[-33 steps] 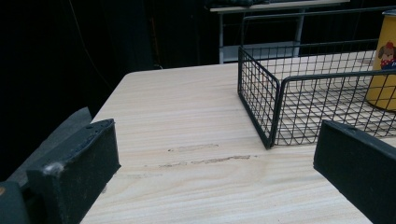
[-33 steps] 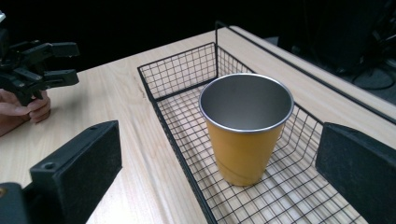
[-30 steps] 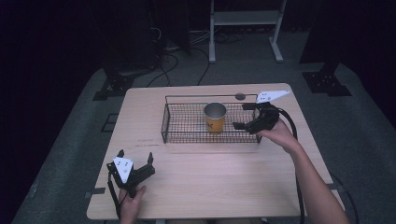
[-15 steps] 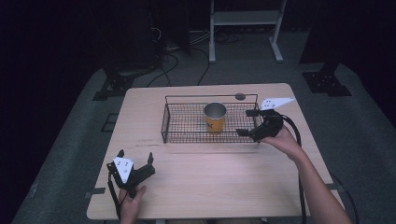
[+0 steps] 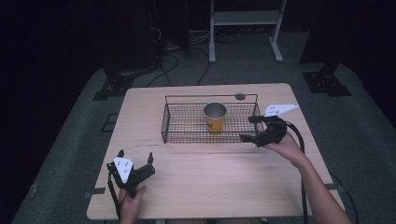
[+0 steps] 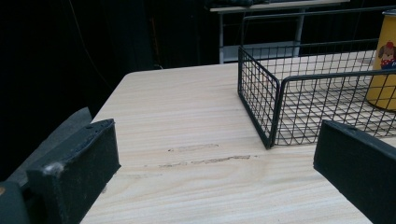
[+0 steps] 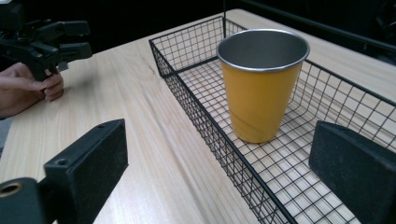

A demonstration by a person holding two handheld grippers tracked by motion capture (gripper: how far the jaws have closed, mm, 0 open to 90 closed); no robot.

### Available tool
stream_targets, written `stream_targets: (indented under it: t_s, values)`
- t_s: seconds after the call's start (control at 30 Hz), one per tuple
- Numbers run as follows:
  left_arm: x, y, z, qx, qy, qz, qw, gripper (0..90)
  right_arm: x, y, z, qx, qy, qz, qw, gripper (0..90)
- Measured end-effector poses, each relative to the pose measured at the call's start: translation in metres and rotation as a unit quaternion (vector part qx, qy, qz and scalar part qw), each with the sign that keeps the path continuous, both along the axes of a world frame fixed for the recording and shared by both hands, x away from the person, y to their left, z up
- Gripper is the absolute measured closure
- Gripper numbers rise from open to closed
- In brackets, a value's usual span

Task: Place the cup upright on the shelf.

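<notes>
A yellow cup (image 5: 215, 117) with a bare metal inside stands upright in a black wire basket (image 5: 164, 122) at the middle back of the table. My right gripper (image 5: 247, 128) is open at the basket's right end, jaws pointing at the cup and apart from it. In the right gripper view the cup (image 7: 261, 88) stands ahead between the jaws, one jaw outside the basket's front wall (image 7: 201, 116) and one over its floor. My left gripper (image 5: 135, 155) rests open at the table's near left corner, nothing between its jaws. The left gripper view has the basket's corner (image 6: 268, 93) and the cup (image 6: 385, 60) ahead.
The wooden table (image 5: 210, 182) has a faint scuff mark (image 6: 205, 161) in front of the basket. A dark round hole (image 5: 240, 96) sits near the far edge. A white metal frame (image 5: 243, 18) and cables stand on the floor beyond.
My right gripper has drawn back a little from the cup, toward the table's near right, still open. The left gripper and the cup have stayed put.
</notes>
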State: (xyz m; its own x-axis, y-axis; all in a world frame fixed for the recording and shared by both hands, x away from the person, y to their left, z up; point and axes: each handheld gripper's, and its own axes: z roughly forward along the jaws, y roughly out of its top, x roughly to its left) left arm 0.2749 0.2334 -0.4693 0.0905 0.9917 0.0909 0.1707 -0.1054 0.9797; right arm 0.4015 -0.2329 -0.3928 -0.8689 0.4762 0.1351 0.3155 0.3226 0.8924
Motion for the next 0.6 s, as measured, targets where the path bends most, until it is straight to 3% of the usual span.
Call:
stream_targets:
  t_s: [0.6]
  values:
    - [0.0, 0.0, 0.0, 0.001, 0.001, 0.0, 1.0, 0.0, -0.015, -0.01, -0.012, -0.003, 0.012, -0.002, 0.9999, 4.6]
